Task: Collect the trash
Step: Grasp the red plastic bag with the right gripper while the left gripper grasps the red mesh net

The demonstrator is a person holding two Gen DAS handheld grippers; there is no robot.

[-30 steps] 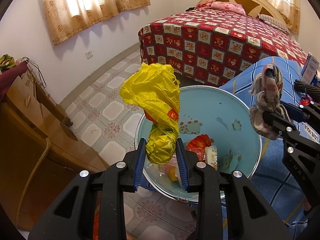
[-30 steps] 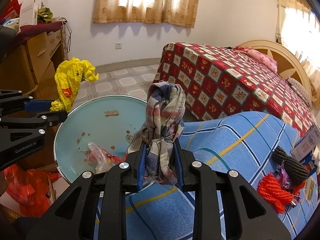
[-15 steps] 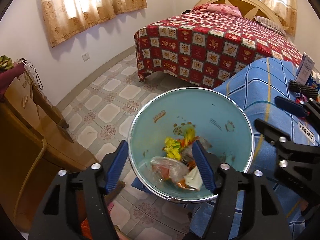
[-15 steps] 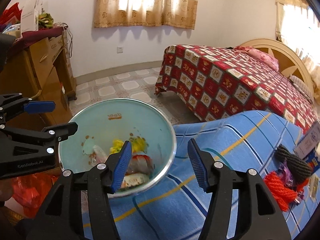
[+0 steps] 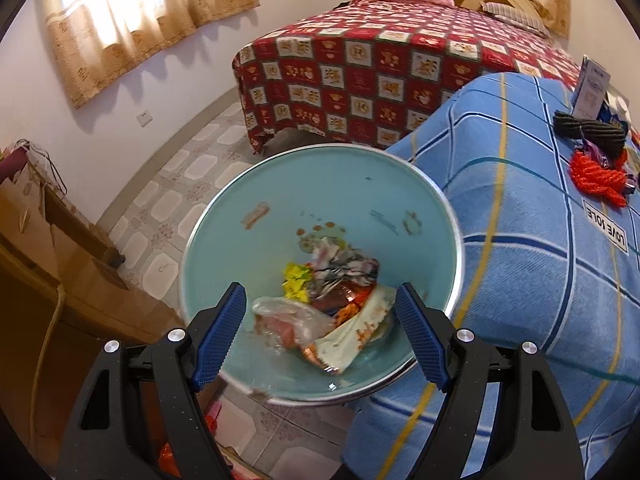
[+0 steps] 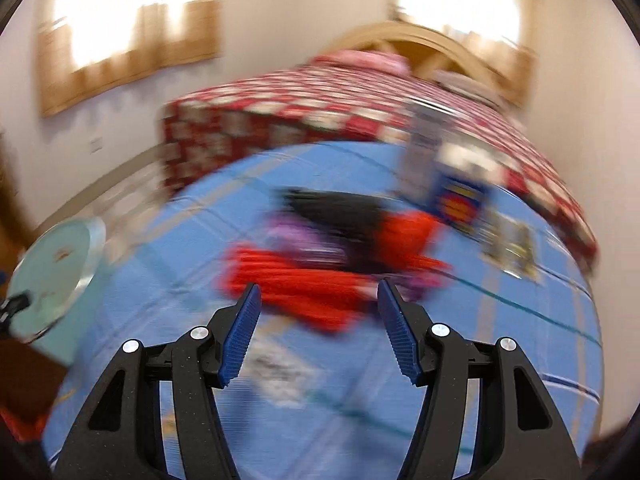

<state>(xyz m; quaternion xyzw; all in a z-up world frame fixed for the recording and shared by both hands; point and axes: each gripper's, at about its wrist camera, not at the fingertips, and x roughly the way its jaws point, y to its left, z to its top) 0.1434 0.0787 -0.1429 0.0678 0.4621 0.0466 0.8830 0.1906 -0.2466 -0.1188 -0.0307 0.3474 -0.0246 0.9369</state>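
A light blue trash bin [image 5: 352, 184] stands beside the blue checked table. It holds the yellow bag [image 5: 296, 280], the plaid cloth [image 5: 344, 266] and several wrappers [image 5: 352, 336]. My left gripper [image 5: 320, 332] is open and empty above the bin's near rim. My right gripper [image 6: 318, 332] is open and empty over the table, in a blurred view. In front of it lie a red yarn bundle [image 6: 304, 284], a black bundle [image 6: 340, 208] and a purple scrap [image 6: 296, 240]. The bin [image 6: 52, 276] sits at the far left of that view.
The blue checked cloth [image 5: 540, 280] covers the table. Red yarn [image 5: 596, 172], a black bundle [image 5: 588, 132] and a white box [image 5: 592, 88] lie at its far end. A red patterned bed [image 5: 400, 64] stands behind. A wooden cabinet [image 5: 44, 264] is at the left.
Both grippers opened and dropped the yellow bag and the plaid cloth into the bin. The right gripper then swung right toward the yarn on the table. The left gripper moved slightly closer over the bin.
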